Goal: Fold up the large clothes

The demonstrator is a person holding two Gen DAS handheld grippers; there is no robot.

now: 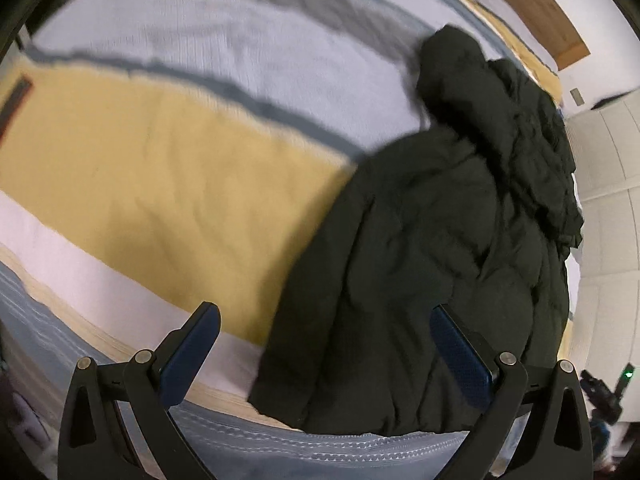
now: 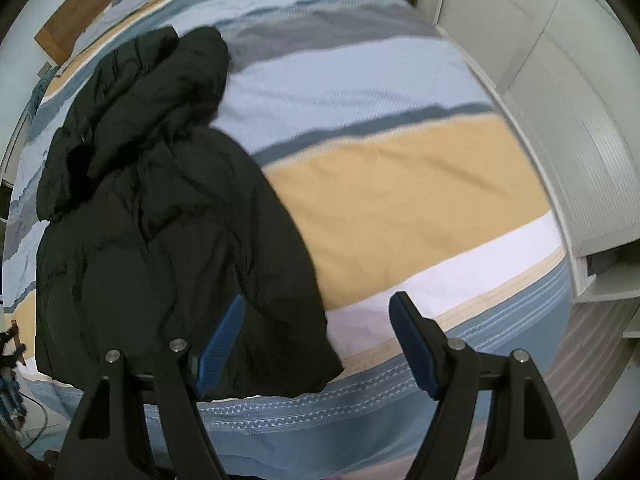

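Observation:
A large black puffer jacket (image 1: 440, 248) lies on a striped bedspread, its hem near the bed's front edge and its hood and a sleeve bunched at the far end. It also shows in the right wrist view (image 2: 160, 208) on the left. My left gripper (image 1: 326, 320) is open and empty above the jacket's hem and left edge. My right gripper (image 2: 318, 304) is open and empty above the jacket's lower right corner.
The bedspread (image 1: 160, 168) has yellow, white, blue and grey stripes and also shows in the right wrist view (image 2: 400, 200). White wardrobe doors (image 2: 560, 100) stand beside the bed. A wooden headboard (image 1: 528, 4) is at the far end.

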